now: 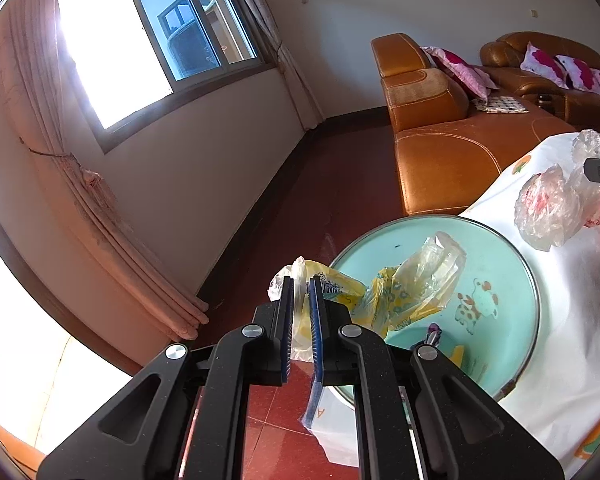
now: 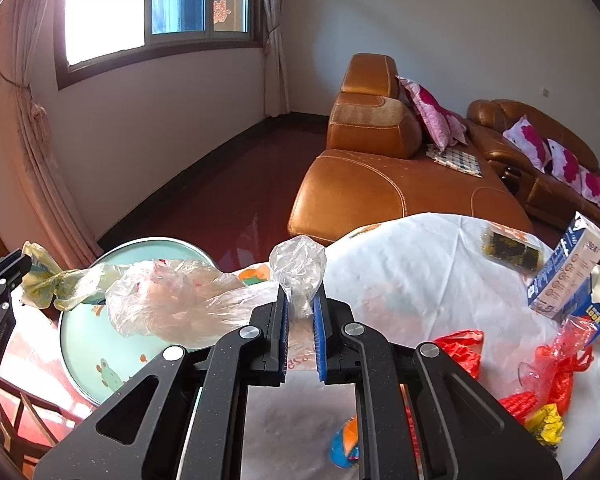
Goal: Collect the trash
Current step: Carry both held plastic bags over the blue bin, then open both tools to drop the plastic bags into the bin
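Left wrist view: our left tool [image 1: 301, 284] is clamped on the yellow printed bag [image 1: 380, 296], which trails over the rim of the mint basin [image 1: 512, 264] at the surface's left edge, probably so we can drop it in. Right wrist view: our right tool [image 2: 300, 300] pinches a twist of the clear plastic bag [image 2: 188, 300], lifting it off the white-covered surface [image 2: 420, 264] beside the basin; red wrappers [image 2: 548, 376] wait near the right edge.

orange leather sofa [image 2: 384, 184] with pink floral pillows [image 2: 432, 116], checkered cloth [image 2: 456, 160] on the seat, window [image 1: 148, 40], tied-back curtains [image 1: 80, 184], dark red floor [image 2: 228, 204]
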`<control>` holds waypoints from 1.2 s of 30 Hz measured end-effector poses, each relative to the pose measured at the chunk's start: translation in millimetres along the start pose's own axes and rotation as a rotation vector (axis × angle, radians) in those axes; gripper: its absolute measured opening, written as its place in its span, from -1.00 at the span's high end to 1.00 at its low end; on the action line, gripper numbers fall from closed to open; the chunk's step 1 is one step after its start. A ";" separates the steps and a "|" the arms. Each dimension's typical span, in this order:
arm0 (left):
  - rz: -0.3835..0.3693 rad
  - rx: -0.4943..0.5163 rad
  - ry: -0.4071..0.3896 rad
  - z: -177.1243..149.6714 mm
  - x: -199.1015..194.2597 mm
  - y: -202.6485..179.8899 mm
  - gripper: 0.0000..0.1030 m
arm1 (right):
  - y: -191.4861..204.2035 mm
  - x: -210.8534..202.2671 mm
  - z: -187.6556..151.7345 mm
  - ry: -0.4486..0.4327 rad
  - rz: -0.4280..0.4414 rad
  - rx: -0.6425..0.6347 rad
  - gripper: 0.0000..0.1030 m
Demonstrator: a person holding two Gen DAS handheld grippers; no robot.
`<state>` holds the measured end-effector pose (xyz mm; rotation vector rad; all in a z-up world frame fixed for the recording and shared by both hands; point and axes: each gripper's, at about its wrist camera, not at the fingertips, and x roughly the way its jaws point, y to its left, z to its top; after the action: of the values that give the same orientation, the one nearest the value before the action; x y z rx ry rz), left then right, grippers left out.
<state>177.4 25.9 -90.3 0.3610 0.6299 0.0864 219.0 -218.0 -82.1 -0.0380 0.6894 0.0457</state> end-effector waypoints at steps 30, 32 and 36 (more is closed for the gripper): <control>0.002 -0.005 0.021 -3.8 8.1 0.8 0.85 | 28.3 23.3 -0.4 0.025 0.029 -0.065 0.78; 0.002 -0.004 0.021 -3.9 8.1 0.9 0.85 | 29.6 24.2 -1.1 0.026 0.031 -0.068 0.78; 0.000 -0.004 0.022 -4.0 8.5 0.7 0.85 | 30.4 25.2 -0.8 0.027 0.031 -0.069 0.78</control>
<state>181.9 29.3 -97.8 0.3569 0.6511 0.0915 236.3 -187.0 -99.4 -0.0946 0.7152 0.0990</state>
